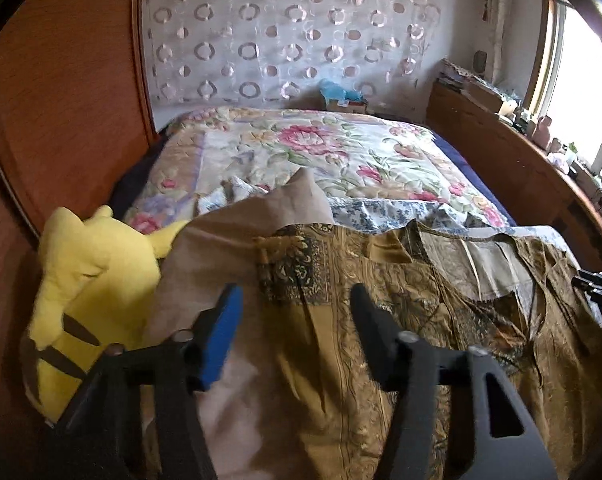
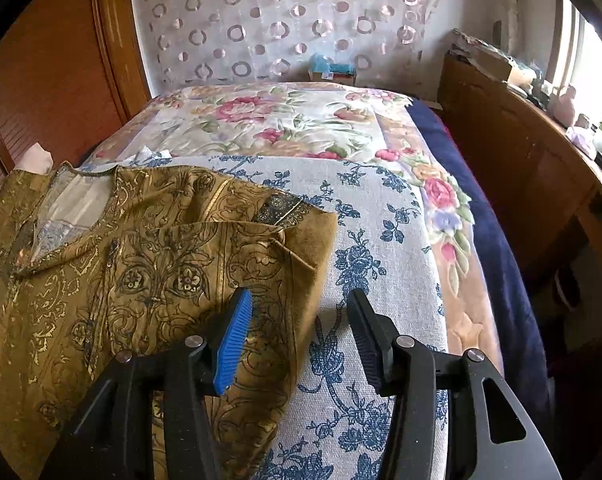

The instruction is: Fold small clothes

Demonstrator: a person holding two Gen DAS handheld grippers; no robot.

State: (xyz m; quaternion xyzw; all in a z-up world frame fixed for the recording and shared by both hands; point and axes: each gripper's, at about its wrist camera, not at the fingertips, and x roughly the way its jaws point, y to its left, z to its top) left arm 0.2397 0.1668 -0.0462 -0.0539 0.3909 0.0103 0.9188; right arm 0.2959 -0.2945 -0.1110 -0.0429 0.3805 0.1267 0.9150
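A gold-brown patterned top (image 1: pixel 381 280) lies spread on the bed, neck opening facing away. Its left part is turned over and shows plain beige lining (image 1: pixel 229 240). My left gripper (image 1: pixel 297 304) hovers over the top's left half. Its jaws stand apart with only flat cloth below them, and nothing is pinched. In the right wrist view the same top (image 2: pixel 141 260) fills the left side. My right gripper (image 2: pixel 301 316) is open over the top's right edge, the blue-padded finger (image 2: pixel 233 340) above the cloth and the other above the sheet.
A white sheet with blue flowers (image 2: pixel 373 220) lies under the top, over a floral quilt (image 1: pixel 301 148). A yellow plush toy (image 1: pixel 89 280) sits at the bed's left edge by a wooden wardrobe (image 1: pixel 61 100). Small pale clothes (image 1: pixel 229 194) lie further back. A cluttered wooden shelf (image 1: pixel 501 152) runs along the right.
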